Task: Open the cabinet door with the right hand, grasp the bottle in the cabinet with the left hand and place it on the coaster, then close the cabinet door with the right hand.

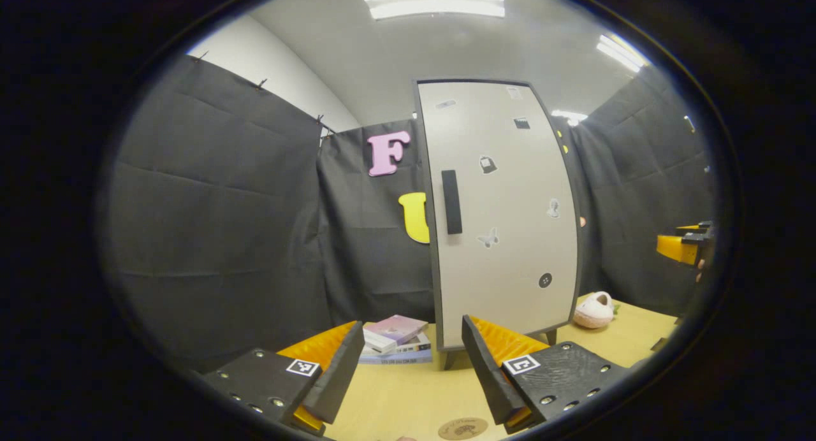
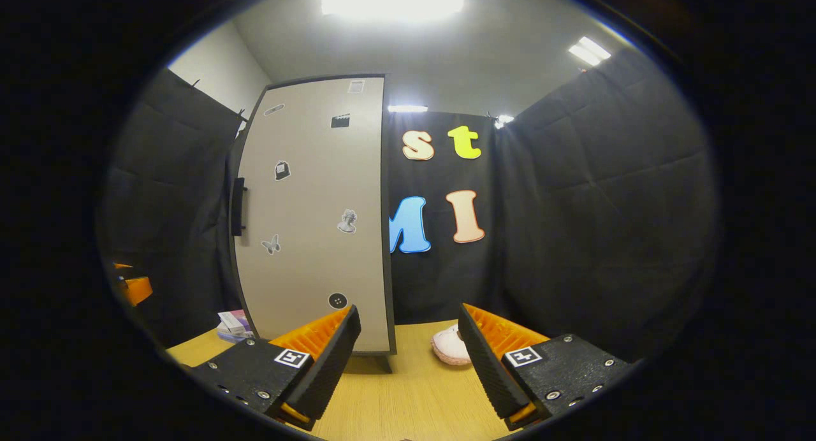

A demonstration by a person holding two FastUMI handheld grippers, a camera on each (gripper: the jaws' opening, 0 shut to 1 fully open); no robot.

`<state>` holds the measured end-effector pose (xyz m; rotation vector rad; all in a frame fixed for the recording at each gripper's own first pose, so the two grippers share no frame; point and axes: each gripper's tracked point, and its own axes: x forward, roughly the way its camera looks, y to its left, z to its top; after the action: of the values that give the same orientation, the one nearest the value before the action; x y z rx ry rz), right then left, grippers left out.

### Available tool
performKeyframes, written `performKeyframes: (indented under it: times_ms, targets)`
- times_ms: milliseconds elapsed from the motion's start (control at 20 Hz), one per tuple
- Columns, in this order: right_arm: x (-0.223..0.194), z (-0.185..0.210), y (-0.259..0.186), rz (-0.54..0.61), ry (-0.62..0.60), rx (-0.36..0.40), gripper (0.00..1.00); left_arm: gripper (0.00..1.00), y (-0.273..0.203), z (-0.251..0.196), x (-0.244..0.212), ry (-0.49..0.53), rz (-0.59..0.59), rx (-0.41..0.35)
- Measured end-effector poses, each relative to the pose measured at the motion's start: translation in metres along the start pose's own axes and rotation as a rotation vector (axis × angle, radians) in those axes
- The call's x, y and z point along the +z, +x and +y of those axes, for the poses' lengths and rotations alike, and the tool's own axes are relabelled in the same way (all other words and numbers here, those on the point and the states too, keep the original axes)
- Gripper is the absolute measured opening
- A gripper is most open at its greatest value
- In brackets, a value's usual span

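A tall white cabinet [image 1: 503,218] stands on the wooden table with its door closed, and a dark handle [image 1: 451,202] runs down the door's left side. The bottle is hidden behind the door. In the left gripper view my left gripper [image 1: 413,364] is open, held back from the cabinet, with nothing between its fingers. A round brown coaster [image 1: 463,427] lies on the table just in front of it. In the right gripper view the cabinet [image 2: 315,218] is to the left with its handle [image 2: 238,206] at its far edge. My right gripper [image 2: 409,358] is open and empty.
A stack of books [image 1: 396,339] lies left of the cabinet's foot. A pale plush slipper [image 1: 594,310] rests on the table to the cabinet's right, also seen as the slipper [image 2: 450,347] between the right fingers. The other gripper [image 1: 685,246] shows at the right edge.
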<state>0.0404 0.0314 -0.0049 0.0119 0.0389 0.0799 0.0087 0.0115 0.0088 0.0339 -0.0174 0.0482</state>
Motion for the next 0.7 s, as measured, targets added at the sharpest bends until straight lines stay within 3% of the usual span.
performKeyframes:
  times_ms: [200, 250, 700]
  targets:
    - [0.008, 0.029, 0.019, -0.007, 0.007, 0.056, 0.95, 0.88, -0.008, 0.023, 0.002, 0.015, -0.011, 0.048]
    - [0.011, 0.036, 0.024, -0.011, 0.007, 0.071, 0.95, 0.92, -0.009, 0.03, 0.002, 0.021, -0.013, 0.063]
    - [0.035, 0.113, 0.065, -0.027, 0.012, 0.209, 0.95, 0.88, -0.032, 0.086, 0.001, 0.04, -0.02, 0.191]
